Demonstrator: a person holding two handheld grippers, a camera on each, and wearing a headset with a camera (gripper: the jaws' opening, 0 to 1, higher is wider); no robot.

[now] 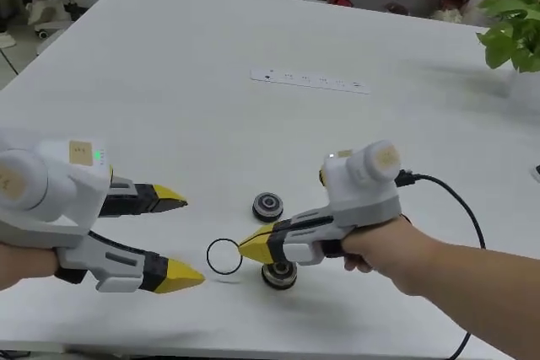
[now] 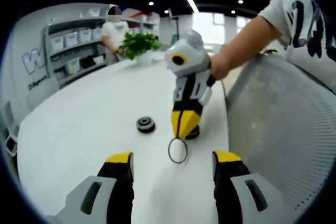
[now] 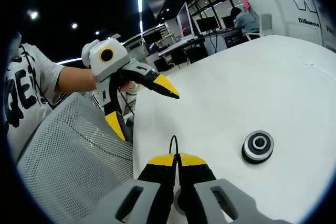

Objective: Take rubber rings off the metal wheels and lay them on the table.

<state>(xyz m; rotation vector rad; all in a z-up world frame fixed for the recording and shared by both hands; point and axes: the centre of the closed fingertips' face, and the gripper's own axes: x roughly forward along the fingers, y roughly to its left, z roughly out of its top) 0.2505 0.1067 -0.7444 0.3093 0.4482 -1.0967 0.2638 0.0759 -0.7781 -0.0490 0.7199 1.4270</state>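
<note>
My right gripper (image 1: 246, 248) is shut on the edge of a thin black rubber ring (image 1: 208, 256), held low over the white table (image 1: 169, 82). A metal wheel (image 1: 278, 275) sits right under the right gripper's jaws. A second wheel (image 1: 267, 206) with a dark rim stands a little farther back. My left gripper (image 1: 180, 238) is open just left of the ring, with nothing between its jaws. In the left gripper view the ring (image 2: 169, 150) hangs from the right gripper (image 2: 185, 125) ahead of my open jaws. The right gripper view shows the ring (image 3: 173, 142) edge-on.
A white power strip (image 1: 310, 80) lies mid-table farther back. A potted plant (image 1: 515, 23) stands at the far right corner. A black cable (image 1: 460, 200) trails from the right gripper. A grey mesh chair (image 2: 283, 124) stands by the near table edge.
</note>
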